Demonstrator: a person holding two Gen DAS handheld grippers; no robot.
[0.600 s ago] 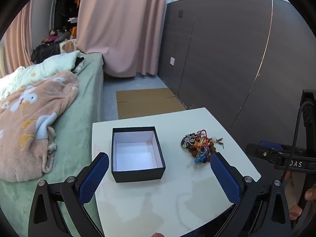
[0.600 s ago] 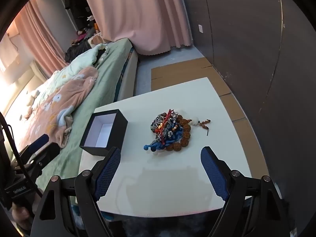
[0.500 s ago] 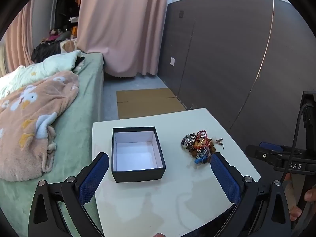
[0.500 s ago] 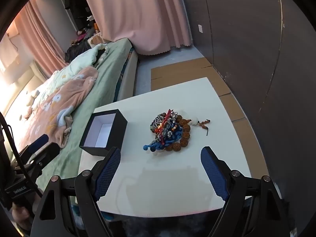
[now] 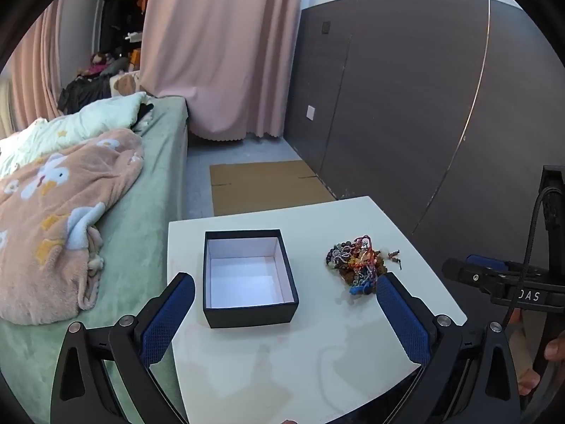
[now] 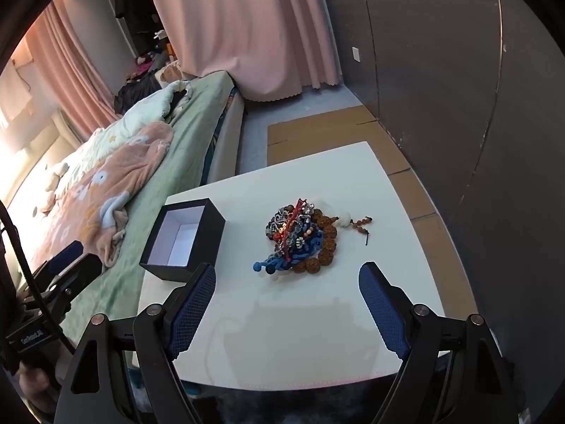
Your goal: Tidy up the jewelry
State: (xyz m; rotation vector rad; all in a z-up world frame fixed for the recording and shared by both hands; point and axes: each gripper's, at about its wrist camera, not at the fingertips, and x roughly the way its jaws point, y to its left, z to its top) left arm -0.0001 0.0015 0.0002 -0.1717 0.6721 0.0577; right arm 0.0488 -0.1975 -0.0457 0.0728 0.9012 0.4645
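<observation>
Both tongs, left tongs [image 5: 285, 291] and right tongs [image 6: 286, 281], are gaping wide and empty above the tabletop [image 6: 353, 190], with jewelry pile [image 6: 302, 238] lying beside the black box [image 5: 247, 275].

This is a bedroom in a home. A bed [image 5: 155, 183] with a green sheet, a peach fleece blanket [image 5: 53, 212] and a pale quilt [image 5: 88, 123] lies at nine o'clock of the white tabletop [image 5: 317, 346], and pink floor-length curtains [image 5: 226, 53] hang at twelve o'clock. Clothes hang in an open wardrobe [image 5: 123, 17] at eleven o'clock, and flattened cardboard [image 5: 265, 185] lies on the floor by a dark panelled wall [image 5: 406, 106].
</observation>
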